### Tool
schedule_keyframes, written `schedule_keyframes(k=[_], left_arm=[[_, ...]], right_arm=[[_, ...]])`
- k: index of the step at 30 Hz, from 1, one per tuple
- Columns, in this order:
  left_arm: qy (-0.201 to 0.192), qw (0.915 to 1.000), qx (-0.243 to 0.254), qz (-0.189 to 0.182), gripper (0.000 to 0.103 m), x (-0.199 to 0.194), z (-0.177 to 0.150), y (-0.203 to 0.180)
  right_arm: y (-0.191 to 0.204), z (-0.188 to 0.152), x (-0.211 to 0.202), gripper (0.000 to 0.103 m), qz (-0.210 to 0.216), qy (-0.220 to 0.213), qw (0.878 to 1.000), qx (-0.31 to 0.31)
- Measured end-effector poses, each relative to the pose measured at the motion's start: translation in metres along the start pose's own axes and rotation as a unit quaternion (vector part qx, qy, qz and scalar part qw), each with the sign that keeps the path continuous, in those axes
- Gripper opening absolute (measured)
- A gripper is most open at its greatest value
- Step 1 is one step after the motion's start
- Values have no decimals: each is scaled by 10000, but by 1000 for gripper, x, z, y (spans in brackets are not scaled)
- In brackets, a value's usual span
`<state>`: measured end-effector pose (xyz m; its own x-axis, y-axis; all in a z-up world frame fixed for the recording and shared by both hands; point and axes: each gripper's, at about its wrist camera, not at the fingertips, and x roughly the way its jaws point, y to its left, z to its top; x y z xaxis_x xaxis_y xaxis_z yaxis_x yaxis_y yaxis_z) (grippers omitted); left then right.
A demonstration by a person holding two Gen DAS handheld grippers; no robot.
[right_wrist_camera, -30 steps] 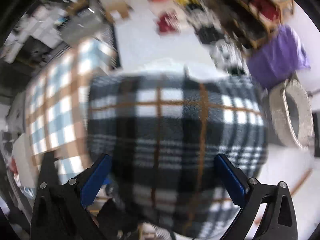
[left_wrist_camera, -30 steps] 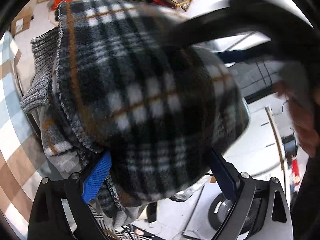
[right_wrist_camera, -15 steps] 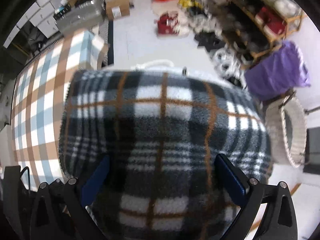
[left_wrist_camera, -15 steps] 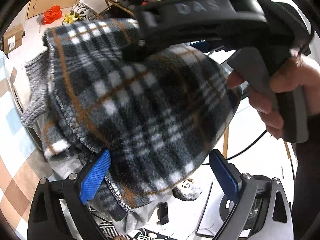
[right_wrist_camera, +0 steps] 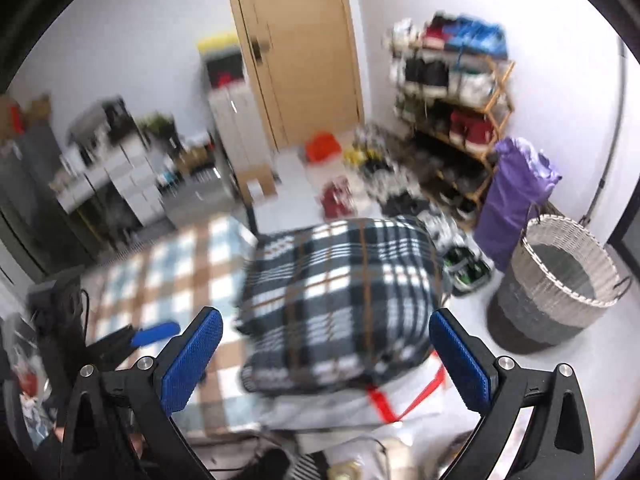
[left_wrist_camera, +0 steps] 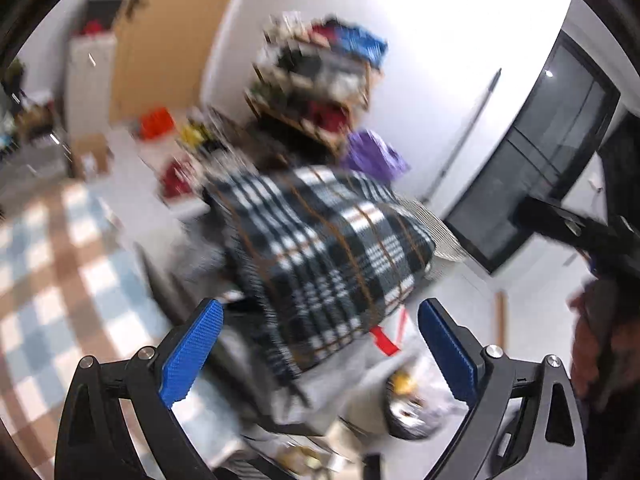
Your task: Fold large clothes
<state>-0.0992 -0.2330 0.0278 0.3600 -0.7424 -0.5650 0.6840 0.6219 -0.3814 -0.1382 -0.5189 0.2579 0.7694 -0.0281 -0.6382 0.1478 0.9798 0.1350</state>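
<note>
Both views are motion-blurred. The left gripper (left_wrist_camera: pixel 320 338) stands wide open, its blue pads (left_wrist_camera: pixel 191 354) well apart and holding nothing. The right gripper (right_wrist_camera: pixel 326 354) is likewise wide open and empty, pads (right_wrist_camera: pixel 460 362) spread to either side of the view. The plaid garment (right_wrist_camera: pixel 344 304), black, white and grey with brown lines, lies as a folded bundle ahead of both grippers and clear of all four fingers. It rests on top of a pale grey item (right_wrist_camera: pixel 340 404) that carries a red strip (right_wrist_camera: pixel 380 400); what that item is cannot be told. In the left view the plaid garment (left_wrist_camera: pixel 324 256) sits on the same pale stack (left_wrist_camera: pixel 320 384), with the red strip (left_wrist_camera: pixel 382 340) showing below its edge. The stack stands just beside a surface covered in a blue, brown and white check cloth (right_wrist_camera: pixel 168 276), seen to the left in both views (left_wrist_camera: pixel 52 264). The left gripper's tip (right_wrist_camera: pixel 156 334) shows at the left of the right view, above the check cloth. A woven basket (right_wrist_camera: pixel 560 280) stands on the floor to the right, apart from the stack, with a purple bag (right_wrist_camera: pixel 516 196) behind it. A wooden rack (right_wrist_camera: pixel 452 92) of shoes stands against the wall beside a wooden door (right_wrist_camera: pixel 300 48). A hand (left_wrist_camera: pixel 600 344) is visible at the right edge of the left view.
</note>
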Motion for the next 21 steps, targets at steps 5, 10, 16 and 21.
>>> schedule_keyframes(k=[5,10,16,21], left_arm=[[-812,9944,280,620,96,-46,-37,4],[-1376,9846,410,1001,97,-73,-82,4],[-1699,9720,571,1519,102,-81,-113,-12],[-1796,9681,553,1655,102,-94,-145,-26]], right_arm=[[16,-68,-53,103,262,-1288,9913,-50],[57,-149,-79,103,-193,-2329,9710,-512],[68,-215,-97,103,-212,-2683,9629,-193],[79,-257,-105,103,-661,-2727,9595,-237]])
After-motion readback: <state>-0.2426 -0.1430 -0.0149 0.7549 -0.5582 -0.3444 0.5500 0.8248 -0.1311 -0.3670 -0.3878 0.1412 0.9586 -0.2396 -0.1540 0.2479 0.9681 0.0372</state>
